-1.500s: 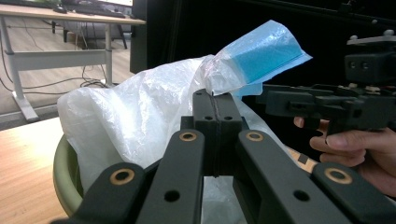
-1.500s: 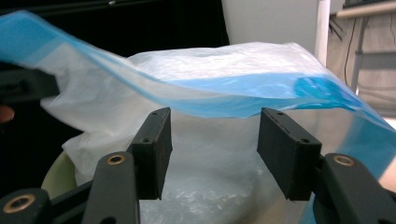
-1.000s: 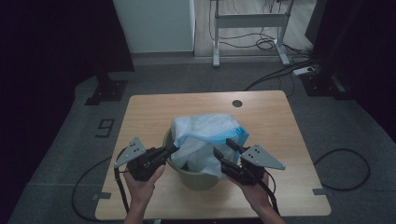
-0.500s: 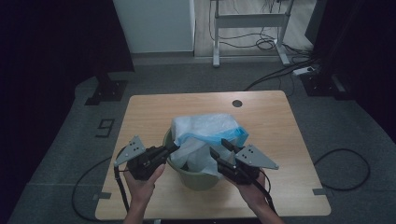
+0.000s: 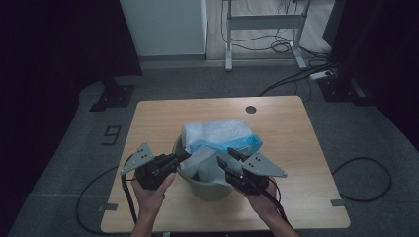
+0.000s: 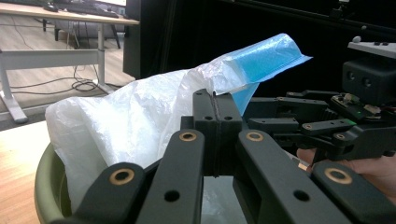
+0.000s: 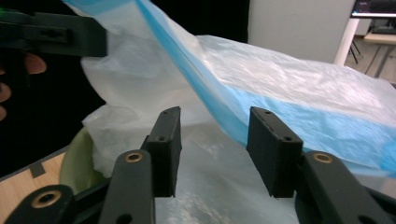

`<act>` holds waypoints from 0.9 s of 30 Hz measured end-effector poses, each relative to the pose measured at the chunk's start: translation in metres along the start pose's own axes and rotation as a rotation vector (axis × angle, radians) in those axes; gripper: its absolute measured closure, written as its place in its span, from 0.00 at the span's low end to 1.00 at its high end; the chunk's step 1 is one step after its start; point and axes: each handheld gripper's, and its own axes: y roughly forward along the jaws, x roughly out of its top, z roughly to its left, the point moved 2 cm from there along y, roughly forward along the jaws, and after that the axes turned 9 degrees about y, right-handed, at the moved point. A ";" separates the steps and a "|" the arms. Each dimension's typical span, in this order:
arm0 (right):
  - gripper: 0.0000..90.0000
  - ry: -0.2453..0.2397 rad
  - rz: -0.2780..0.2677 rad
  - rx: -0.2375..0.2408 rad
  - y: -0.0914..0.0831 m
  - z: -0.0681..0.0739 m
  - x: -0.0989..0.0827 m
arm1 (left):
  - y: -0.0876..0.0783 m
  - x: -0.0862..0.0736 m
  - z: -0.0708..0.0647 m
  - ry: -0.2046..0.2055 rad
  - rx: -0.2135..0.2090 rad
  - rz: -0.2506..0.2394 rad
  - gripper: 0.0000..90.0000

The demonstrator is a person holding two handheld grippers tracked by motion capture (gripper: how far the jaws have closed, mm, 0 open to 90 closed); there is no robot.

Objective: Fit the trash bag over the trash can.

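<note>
A: Where's the plastic bag [image 5: 217, 136]?
B: Draped in the green bin [image 5: 210, 190] on the table [image 5: 306, 163] — left gripper [image 6: 215, 135] clamped on its edge.
A: The right gripper [image 7: 214, 149]?
B: Unclenched, jaws just closing around the film — next, pinch and spread the opening.

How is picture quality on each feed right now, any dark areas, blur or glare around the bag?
High view: dim, with black surroundings; the table is lit evenly and the plastic bag reads clearly. Left gripper view: the shut left gripper is sharp, the background dark. Right gripper view: the bag is soft and slightly blurred beyond the right gripper, with a mild sheen, no hard glare.
</note>
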 end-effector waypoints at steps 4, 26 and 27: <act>0.61 -0.024 -0.001 0.007 -0.002 0.005 0.000 | -0.002 0.000 0.002 -0.004 0.008 -0.004 1.00; 0.34 0.101 0.066 -0.024 -0.059 -0.008 -0.076 | -0.006 -0.003 0.009 -0.028 0.036 -0.007 1.00; 0.34 0.106 0.073 -0.035 -0.056 -0.008 -0.079 | -0.005 -0.003 0.009 -0.027 0.037 -0.005 1.00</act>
